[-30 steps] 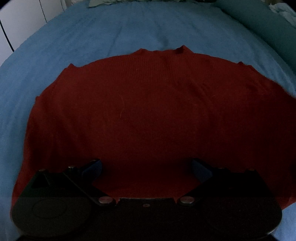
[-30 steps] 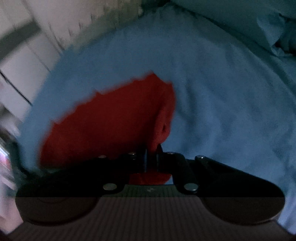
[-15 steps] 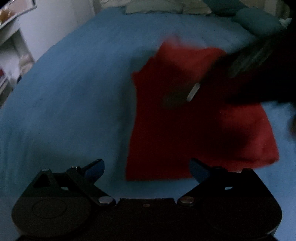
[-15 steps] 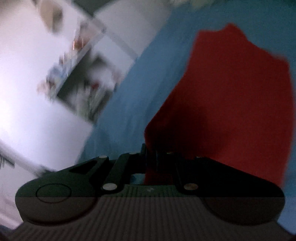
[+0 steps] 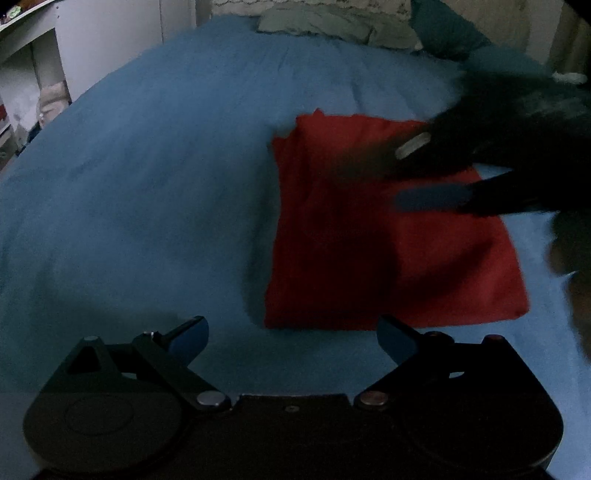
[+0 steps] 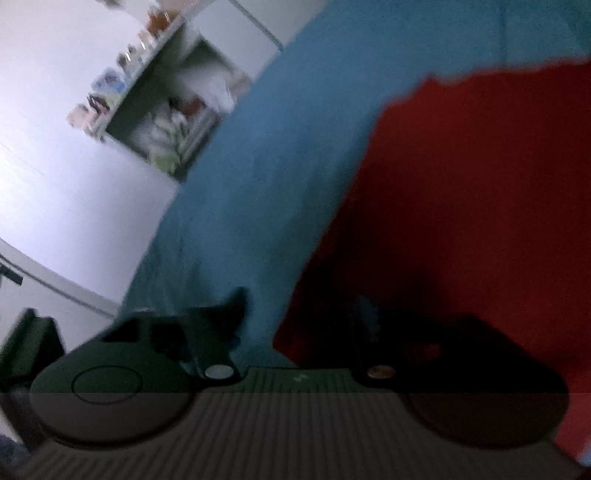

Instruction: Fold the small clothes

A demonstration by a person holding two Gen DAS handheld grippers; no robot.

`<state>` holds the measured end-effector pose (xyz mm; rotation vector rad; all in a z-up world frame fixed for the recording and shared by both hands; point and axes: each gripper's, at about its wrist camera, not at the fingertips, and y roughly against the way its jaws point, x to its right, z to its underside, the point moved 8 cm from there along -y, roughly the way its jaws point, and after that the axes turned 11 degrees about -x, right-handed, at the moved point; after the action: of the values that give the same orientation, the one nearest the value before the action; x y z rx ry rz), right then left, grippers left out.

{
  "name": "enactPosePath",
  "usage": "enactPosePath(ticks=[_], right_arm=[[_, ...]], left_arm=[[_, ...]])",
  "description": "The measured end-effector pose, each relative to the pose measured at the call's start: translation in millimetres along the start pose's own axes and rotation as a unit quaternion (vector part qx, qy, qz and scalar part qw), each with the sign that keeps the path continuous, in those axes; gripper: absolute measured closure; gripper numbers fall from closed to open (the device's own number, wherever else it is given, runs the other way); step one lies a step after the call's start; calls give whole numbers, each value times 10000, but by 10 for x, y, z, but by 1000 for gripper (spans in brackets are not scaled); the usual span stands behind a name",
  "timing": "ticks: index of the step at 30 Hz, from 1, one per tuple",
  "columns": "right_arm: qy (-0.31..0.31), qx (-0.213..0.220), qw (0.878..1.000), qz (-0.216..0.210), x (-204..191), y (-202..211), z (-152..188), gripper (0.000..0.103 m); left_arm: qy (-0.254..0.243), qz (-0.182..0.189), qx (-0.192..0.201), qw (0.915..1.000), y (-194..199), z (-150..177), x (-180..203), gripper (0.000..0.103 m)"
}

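On the right half of the blue bed cover [image 5: 147, 184] a dark red knitted garment [image 5: 369, 258] is laid flat as a roughly rectangular, folded panel, with a small point of fabric sticking up at its far left corner. It lies just beyond the left tongs [image 5: 291, 334], which are held spread wide and empty above the cover, short of the garment's near edge. The right tongs [image 5: 410, 177] are seen from the left wrist view as a dark, blurred shape reaching in from the right over the garment's far half; in the right wrist view the 2 fingers are parted, 1 over the blue cover and 1 over the red cloth, and nothing is gripped between them.

At least 1 fold is judged to be done, since the outline is compact and its left side shows a doubled edge. A further fold to a smaller packet, or some smoothing, may be left; whether more is needed cannot be told from these views.

The cover is soft and lightly rumpled. Greenish pillows [image 5: 332, 22] lie at the head of the bed, and a white shelf unit [image 6: 159, 110] with small, blurred items stands against the pale wall to the left.
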<state>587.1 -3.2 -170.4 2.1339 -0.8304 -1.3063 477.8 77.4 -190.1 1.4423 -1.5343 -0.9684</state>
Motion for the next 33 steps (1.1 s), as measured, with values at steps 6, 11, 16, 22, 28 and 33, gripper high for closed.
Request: enactPosePath(ticks=[6,11,16,22,28,33], right_arm=[[-221,1040,9824,1534,357,870,311,4],[61,923,9591,2675,519,868,927,4],[98,724,9443,3208,627,517,1236,6],[-272,962,9335,3442,822,433,1292,7],[-265,1062,9150,3884,915,535,1261,8],[-408,956,9120,3967,1049,590,1360,8]], left_arm=[[28,45,112,9999,32,-88,44,3],[157,58,171,9997,-70,-164,71,3],[148,38,206,9997,-63,-160,25,3],[141,-23,223,9996,-91,-207,-31,3],[304,-500,253,9980,-147,-211,-250,5],[349,-630,8,9974,-373,-6,-350,9]])
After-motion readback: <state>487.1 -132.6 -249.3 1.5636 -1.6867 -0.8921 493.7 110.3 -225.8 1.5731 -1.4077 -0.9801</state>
